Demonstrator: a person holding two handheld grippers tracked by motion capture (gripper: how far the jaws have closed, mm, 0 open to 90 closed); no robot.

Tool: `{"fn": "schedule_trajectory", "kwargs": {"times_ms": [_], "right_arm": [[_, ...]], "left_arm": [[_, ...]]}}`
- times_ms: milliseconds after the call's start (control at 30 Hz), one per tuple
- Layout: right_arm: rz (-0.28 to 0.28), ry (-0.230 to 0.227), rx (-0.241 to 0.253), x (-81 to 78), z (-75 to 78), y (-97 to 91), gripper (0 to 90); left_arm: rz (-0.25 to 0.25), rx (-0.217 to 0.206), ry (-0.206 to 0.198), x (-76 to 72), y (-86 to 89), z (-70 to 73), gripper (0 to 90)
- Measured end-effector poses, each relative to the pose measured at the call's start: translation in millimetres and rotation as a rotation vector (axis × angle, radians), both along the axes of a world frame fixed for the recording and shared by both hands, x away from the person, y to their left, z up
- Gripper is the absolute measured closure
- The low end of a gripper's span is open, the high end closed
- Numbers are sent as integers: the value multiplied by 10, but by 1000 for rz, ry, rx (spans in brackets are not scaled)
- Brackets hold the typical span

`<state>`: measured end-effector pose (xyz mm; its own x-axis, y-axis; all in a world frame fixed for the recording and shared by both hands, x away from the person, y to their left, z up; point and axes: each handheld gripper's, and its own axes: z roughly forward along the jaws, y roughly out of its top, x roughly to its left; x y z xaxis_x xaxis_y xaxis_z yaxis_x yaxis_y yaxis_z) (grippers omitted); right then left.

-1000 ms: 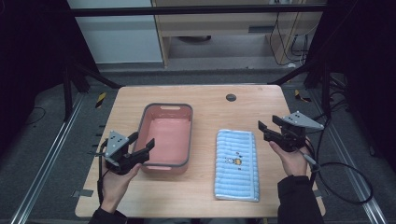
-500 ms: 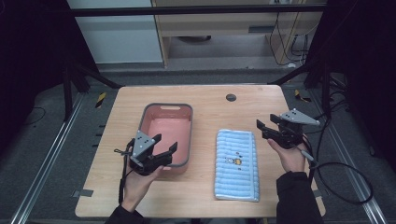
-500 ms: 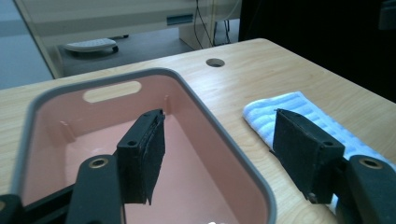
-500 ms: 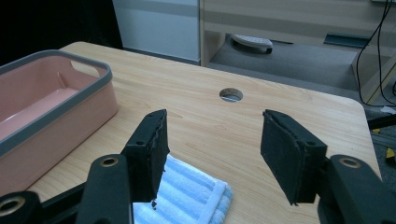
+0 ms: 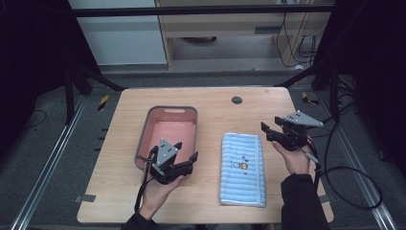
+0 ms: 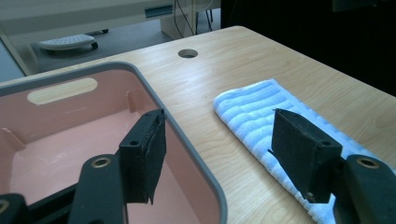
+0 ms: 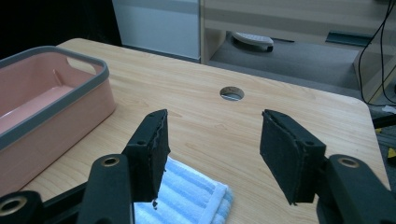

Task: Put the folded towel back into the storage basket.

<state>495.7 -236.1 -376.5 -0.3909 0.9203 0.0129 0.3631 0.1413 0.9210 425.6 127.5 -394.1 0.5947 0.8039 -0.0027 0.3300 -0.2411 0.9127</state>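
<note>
left gripper moved right, now over pink bin's near right corner | folded blue striped towel lies flat right of bin | both grippers wide apart, empty; right gripper hovers beside towel's far corner

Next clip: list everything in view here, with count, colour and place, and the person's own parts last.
Rectangular plastic bin: one, pink with grey rim, empty, left half of table.
Folded striped towel: one, light blue, right of the bin, lying flat.
Wooden table: one, light wood, with a round hole near the far edge.
Left gripper: one, black, open, at the bin's near right corner.
Right gripper: one, black, open, just right of the towel's far end.
</note>
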Motion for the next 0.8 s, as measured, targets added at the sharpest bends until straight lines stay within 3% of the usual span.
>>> {"fn": "schedule_trajectory", "kwargs": {"times_ms": [200,800], "right_arm": [[2,19,-8,68,-54,37,424],[-3,65,-23,228,-259,54,423]], "left_arm": [[-19,-7,20,-4,-139,-52,360],[-62,33,57,-39,-409,-265,360]]}}
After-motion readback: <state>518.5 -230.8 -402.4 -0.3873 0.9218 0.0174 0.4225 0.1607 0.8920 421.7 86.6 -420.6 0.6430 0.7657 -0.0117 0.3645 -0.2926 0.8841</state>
